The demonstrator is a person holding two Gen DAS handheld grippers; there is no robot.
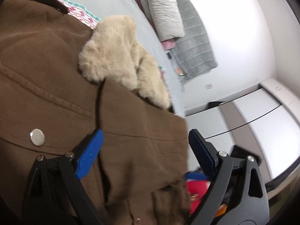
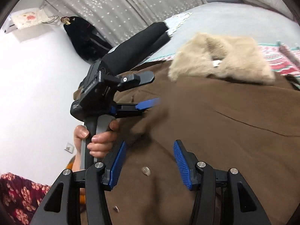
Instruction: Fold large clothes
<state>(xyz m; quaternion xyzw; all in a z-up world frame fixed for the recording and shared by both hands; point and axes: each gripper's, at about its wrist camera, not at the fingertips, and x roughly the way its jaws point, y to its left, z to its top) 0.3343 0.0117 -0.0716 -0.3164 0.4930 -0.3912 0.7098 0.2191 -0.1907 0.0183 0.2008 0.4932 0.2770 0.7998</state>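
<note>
A large brown coat [image 1: 46, 71] with a cream fur collar [image 1: 120, 56] and silver snap buttons lies on a pale bed. My left gripper [image 1: 146, 150] is open, its jaws wide apart with a folded brown flap [image 1: 142, 131] of the coat lying between them. In the right wrist view the coat [image 2: 225, 131] fills the lower right with the collar [image 2: 221, 61] beyond. My right gripper [image 2: 148, 161] is open just above the coat near a snap button [image 2: 145, 170]. The left gripper [image 2: 150, 91] shows there at the coat's left edge, held by a hand.
A patterned blanket [image 1: 80, 13] lies under the coat on the pale bed sheet [image 2: 234, 18]. Padded jackets [image 1: 165, 11] hang on the wall. A black bag [image 2: 82, 35] rests by a grey curtain. Red floral cloth [image 2: 16, 198] lies at lower left.
</note>
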